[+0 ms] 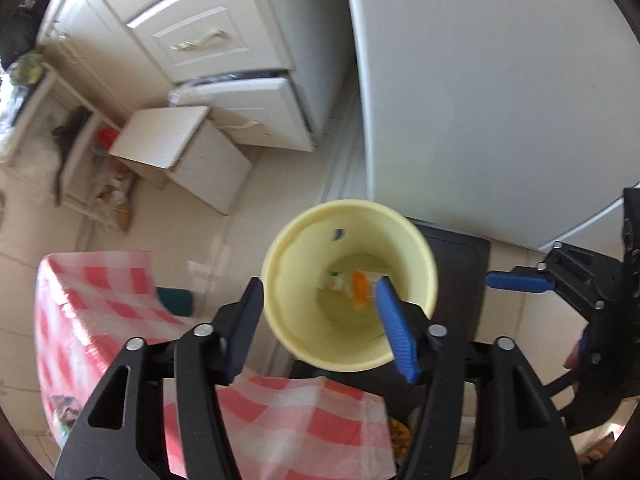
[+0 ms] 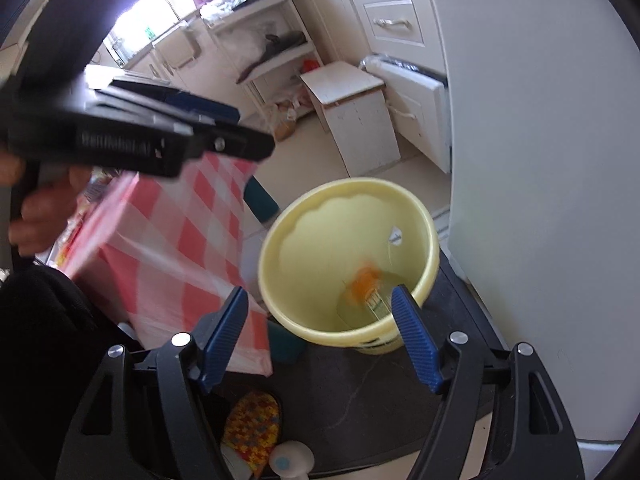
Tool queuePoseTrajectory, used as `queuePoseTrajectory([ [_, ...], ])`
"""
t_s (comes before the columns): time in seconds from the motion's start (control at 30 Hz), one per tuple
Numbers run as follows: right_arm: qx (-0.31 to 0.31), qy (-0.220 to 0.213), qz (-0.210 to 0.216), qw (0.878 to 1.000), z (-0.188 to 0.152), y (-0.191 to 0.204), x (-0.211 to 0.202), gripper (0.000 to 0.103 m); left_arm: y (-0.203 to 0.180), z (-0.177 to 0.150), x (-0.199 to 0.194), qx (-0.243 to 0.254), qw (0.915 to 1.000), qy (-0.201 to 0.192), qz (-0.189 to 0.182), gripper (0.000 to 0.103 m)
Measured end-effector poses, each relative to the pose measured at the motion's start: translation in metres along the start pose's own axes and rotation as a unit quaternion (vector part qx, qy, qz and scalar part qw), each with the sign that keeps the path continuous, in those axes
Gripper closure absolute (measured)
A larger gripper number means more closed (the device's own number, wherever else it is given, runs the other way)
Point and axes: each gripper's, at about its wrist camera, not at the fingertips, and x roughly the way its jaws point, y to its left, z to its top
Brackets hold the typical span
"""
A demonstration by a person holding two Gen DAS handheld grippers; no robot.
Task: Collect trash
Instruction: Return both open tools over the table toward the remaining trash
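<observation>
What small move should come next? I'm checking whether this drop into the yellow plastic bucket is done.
Probably lift the left gripper away toward the red-and-white checked tablecloth for more trash. Its jaws stand open and empty above the yellow plastic bucket, and a blurred orange-capped item already lies at the bottom. The right gripper is open and empty too.

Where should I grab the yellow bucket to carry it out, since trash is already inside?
Probably the rim of the yellow bucket on the tablecloth side, coming from above with one finger inside the wall and one outside. It stands upright with an open mouth and a thin rolled lip, no handle shows, and the white appliance crowds the opposite side.
</observation>
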Motion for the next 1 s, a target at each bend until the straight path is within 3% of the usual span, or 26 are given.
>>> queuePoseTrajectory([
  [0.17,-0.016,-0.023,0.009,1.0,0.01,0.024,-0.012,0.03,0.016,-0.015,-0.035,-0.029,0.9974,-0.039,0.053,0.035],
  [0.37,-0.042,-0.062,0.003,0.997,0.024,0.063,-0.038,0.021,0.048,-0.063,-0.106,-0.118,0.9824,-0.097,0.108,0.02],
  [0.47,-0.062,-0.081,-0.002,0.995,0.035,0.09,-0.048,0.015,0.072,-0.103,-0.137,-0.183,0.9683,-0.109,0.13,0.017],
  [0.7,-0.109,-0.111,0.019,0.988,0.053,0.163,-0.058,0.01,0.127,-0.209,-0.19,-0.319,0.9237,-0.111,0.181,0.014],
  [0.83,-0.144,-0.112,0.045,0.982,0.053,0.209,-0.053,0.009,0.144,-0.261,-0.207,-0.358,0.9048,-0.107,0.204,0.013],
  [1.0,-0.169,-0.106,0.062,0.978,0.054,0.246,-0.045,0.009,0.157,-0.304,-0.222,-0.384,0.8882,-0.108,0.229,0.013],
])
